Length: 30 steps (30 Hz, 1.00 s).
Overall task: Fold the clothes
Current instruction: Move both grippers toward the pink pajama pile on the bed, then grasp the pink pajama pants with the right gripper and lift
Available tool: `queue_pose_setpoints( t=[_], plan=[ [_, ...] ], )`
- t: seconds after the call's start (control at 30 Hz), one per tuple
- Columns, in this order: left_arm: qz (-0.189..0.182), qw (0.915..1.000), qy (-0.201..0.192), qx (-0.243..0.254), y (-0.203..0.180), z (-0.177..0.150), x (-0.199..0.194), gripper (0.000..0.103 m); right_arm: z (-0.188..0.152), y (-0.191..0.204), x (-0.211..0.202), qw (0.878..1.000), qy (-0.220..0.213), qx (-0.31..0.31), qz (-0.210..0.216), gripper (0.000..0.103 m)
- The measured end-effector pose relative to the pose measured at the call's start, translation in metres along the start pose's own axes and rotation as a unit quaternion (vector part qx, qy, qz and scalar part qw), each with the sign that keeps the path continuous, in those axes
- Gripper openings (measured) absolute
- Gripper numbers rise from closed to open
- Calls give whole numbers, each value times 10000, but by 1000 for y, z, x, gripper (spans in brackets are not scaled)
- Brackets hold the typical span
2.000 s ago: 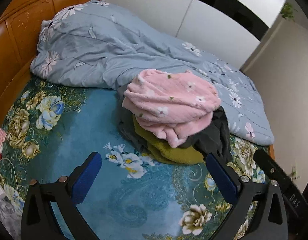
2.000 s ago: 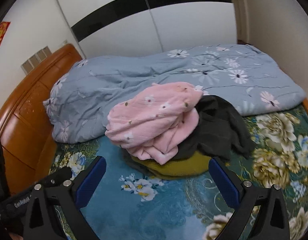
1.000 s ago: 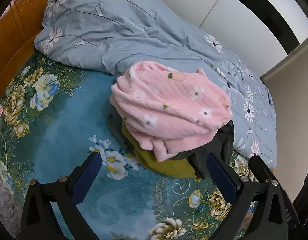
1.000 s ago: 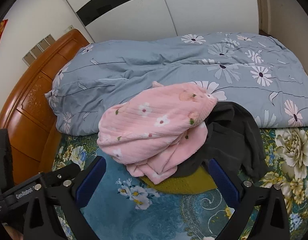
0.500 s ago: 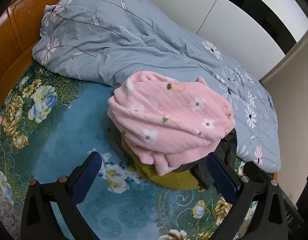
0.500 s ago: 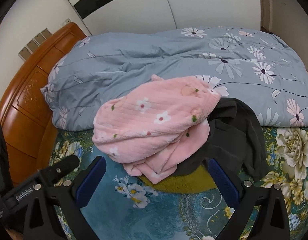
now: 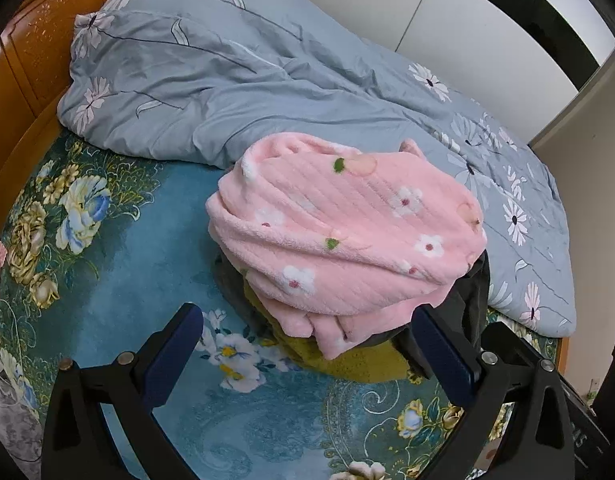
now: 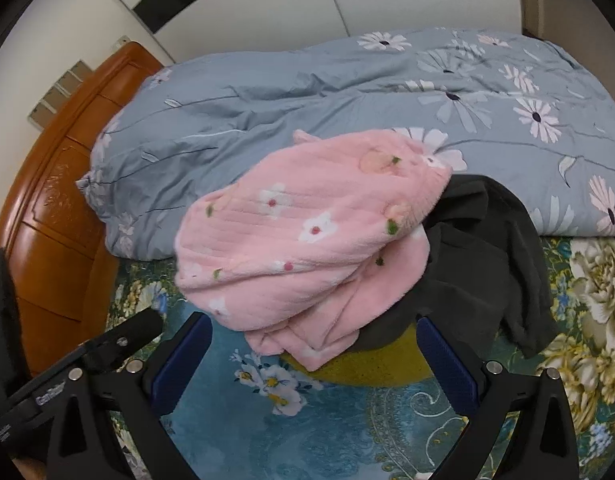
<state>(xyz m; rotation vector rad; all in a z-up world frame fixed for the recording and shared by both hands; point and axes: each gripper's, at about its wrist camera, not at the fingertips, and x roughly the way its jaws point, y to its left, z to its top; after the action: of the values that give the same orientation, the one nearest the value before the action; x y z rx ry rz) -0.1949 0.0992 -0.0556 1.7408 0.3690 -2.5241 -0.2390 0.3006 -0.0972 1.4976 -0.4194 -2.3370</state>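
A pile of clothes lies on the bed. On top is a pink fleece garment with white flowers (image 7: pixel 347 236) (image 8: pixel 307 240). Under it show a dark grey garment (image 7: pixel 473 300) (image 8: pixel 479 268) and an olive-yellow one (image 7: pixel 347 360) (image 8: pixel 371 364). My left gripper (image 7: pixel 307 344) hovers just in front of the pile, open, blue pads wide apart with nothing between them. My right gripper (image 8: pixel 313 352) is also open and empty, its fingers level with the pile's near edge. The left gripper's body (image 8: pixel 87 364) shows at the lower left of the right wrist view.
The pile rests on a teal bedspread with large flowers (image 7: pixel 119 288) (image 8: pixel 331 432). Behind it lies a rumpled grey-blue floral duvet (image 7: pixel 227 80) (image 8: pixel 347 88). A wooden headboard (image 7: pixel 43 40) (image 8: pixel 55 208) stands at the left; white wardrobe doors (image 8: pixel 247 8) behind.
Both grippers have come closer to the pile, which now looms larger in both views. Both stay open. The clothes have not moved.
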Motion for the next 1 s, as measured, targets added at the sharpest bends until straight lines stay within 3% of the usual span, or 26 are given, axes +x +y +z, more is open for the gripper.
queue_pose_setpoints(
  t=[0.27,0.43,0.6,0.87,1.0],
  plan=[
    [126,9998,142,-71,11,2,6,103,6,-3,22,9999,149,-4,1,103],
    [-64,9996,110,-246,33,-10,-11,103,26,-50,58,9923,335,1177,216,103],
    [55,9991,58,-422,60,-20,-24,103,41,-78,103,9740,515,2113,631,100],
    [206,9982,3,-562,101,-32,-38,103,50,-78,133,9459,522,2940,1267,22],
    [40,9977,-9,-669,120,-37,-40,103,30,-70,96,9496,-17,2733,1536,19]
  ],
)
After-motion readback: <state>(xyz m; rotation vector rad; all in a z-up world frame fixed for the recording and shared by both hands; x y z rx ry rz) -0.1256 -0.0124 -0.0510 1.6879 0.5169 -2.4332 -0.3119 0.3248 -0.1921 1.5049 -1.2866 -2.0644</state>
